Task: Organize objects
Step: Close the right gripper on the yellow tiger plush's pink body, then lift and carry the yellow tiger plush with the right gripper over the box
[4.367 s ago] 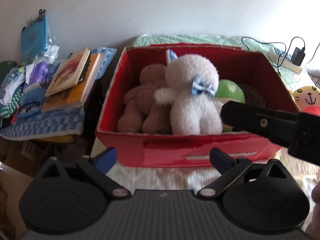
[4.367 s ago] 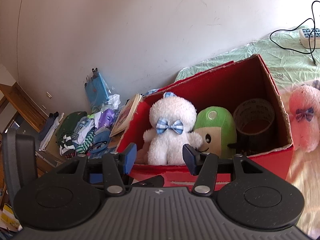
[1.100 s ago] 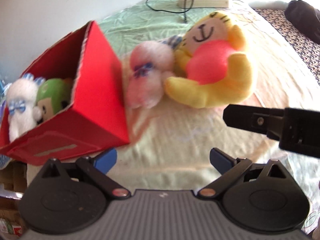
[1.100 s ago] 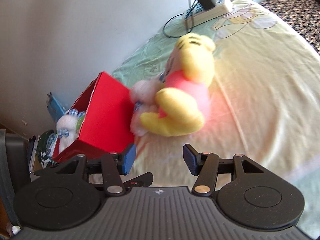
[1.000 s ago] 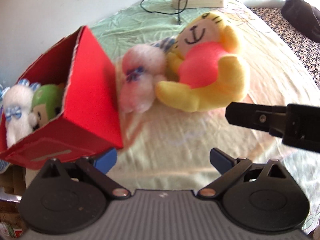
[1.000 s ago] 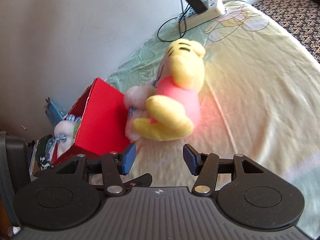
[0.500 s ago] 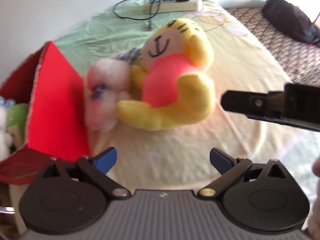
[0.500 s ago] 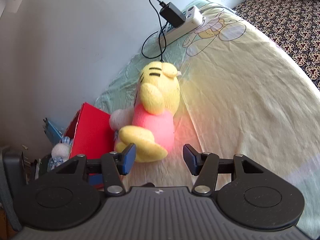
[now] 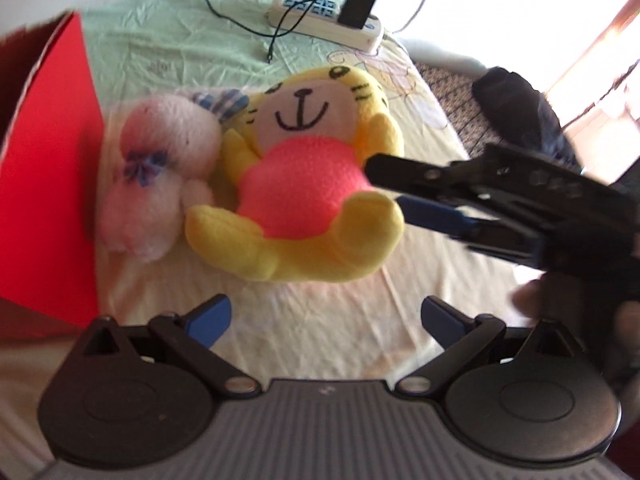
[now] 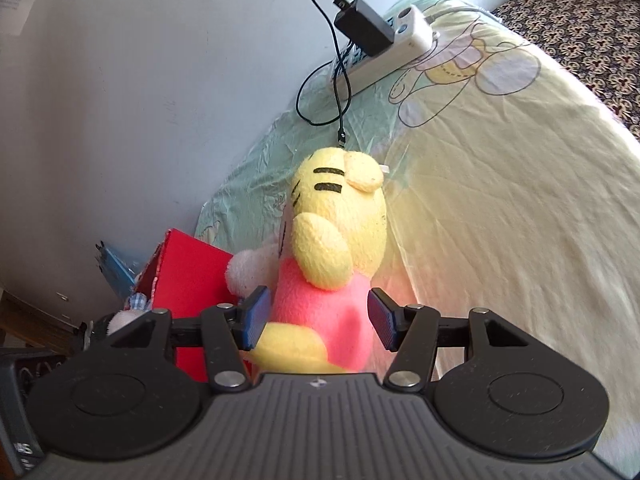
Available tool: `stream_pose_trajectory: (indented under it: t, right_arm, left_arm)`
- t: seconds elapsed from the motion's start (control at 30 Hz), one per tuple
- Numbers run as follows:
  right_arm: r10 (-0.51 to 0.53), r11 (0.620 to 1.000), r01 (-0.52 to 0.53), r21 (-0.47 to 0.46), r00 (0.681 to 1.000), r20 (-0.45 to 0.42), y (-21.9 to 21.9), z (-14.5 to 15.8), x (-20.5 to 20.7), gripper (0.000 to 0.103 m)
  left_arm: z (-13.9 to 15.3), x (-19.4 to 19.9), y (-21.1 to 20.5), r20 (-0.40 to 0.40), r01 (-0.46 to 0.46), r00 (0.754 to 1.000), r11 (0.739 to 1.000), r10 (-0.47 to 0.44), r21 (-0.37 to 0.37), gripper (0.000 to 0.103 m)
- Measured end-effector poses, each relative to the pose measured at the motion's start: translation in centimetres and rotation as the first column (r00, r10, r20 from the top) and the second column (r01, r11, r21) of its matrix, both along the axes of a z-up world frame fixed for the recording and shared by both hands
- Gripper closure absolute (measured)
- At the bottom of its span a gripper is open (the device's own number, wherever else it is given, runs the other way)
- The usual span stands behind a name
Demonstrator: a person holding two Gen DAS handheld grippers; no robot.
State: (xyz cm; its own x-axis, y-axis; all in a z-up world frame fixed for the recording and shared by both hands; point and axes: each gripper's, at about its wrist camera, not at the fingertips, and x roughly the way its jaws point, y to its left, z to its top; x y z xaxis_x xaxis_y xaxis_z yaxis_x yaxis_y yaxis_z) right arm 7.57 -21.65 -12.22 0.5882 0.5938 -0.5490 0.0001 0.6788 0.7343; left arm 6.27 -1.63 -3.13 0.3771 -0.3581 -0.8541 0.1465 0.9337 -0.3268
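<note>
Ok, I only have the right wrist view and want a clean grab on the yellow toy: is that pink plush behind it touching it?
Observer: Yes. The pink plush lies between the red box and the yellow toy, touching the toy's arm.
Operator: Which way is the toy facing?
Observer: Face up, lying on its back.
Operator: And the left claw?
Observer: The left claw is open and empty, over the bedsheet, short of the toy's legs.
</note>
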Motion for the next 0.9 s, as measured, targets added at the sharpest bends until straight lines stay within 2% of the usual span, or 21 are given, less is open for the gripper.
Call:
stream_pose_trajectory:
  t: [0.13, 0.23, 0.3, 0.37, 0.47, 0.7, 0.8, 0.9]
  right_arm:
    - [0.030, 0.999, -0.031, -0.023, 0.999, -0.027, 1.1, -1.2, 1.8, 0.044]
    - [0.052, 0.999, -0.051, 0.007, 0.998, -0.038, 1.8, -2.0, 2.5, 0.040]
    - [0.056, 0.998, -0.054, 0.030, 0.997, -0.047, 2.0, -2.5, 2.7, 0.040]
    - [0.060, 0.996, -0.056, 0.064, 0.997, -0.055, 1.8, -2.8, 2.7, 0.045]
    - [0.069, 0.994, -0.064, 0.088, 0.996, -0.056, 1.1, -2.7, 2.4, 0.053]
    - [0.099, 0.990, -0.092, 0.107, 0.993, -0.059, -0.1, -2.3, 0.0, 0.055]
    - [0.128, 0.988, -0.122, 0.099, 0.991, -0.047, -0.4, -2.0, -1.6, 0.055]
    - [0.123, 0.987, -0.116, 0.109, 0.990, -0.062, -1.0, -2.2, -3.3, 0.055]
  left_arm:
    - [-0.2, 0.5, 1.4, 0.000, -0.042, 0.999, 0.999, 0.042, -0.025, 0.002]
    - [-0.6, 1.2, 2.1, -0.017, -0.060, 0.998, 0.998, 0.060, -0.032, 0.002]
    - [-1.0, 1.5, 2.3, -0.030, -0.066, 0.997, 0.997, 0.065, -0.038, 0.002]
    - [-1.0, 1.6, 2.4, -0.024, -0.065, 0.998, 0.997, 0.064, -0.034, 0.002]
    - [-0.4, 1.4, 2.4, 0.014, -0.044, 0.999, 0.998, 0.044, -0.034, 0.002]
    - [1.8, -0.3, 1.2, 0.119, 0.054, 0.992, 0.996, -0.046, -0.067, 0.002]
    - [1.9, -0.6, 0.7, 0.110, 0.079, 0.991, 0.994, -0.071, -0.077, 0.002]
    - [0.7, -0.6, 0.1, 0.038, 0.116, 0.993, 0.986, -0.112, -0.118, 0.001]
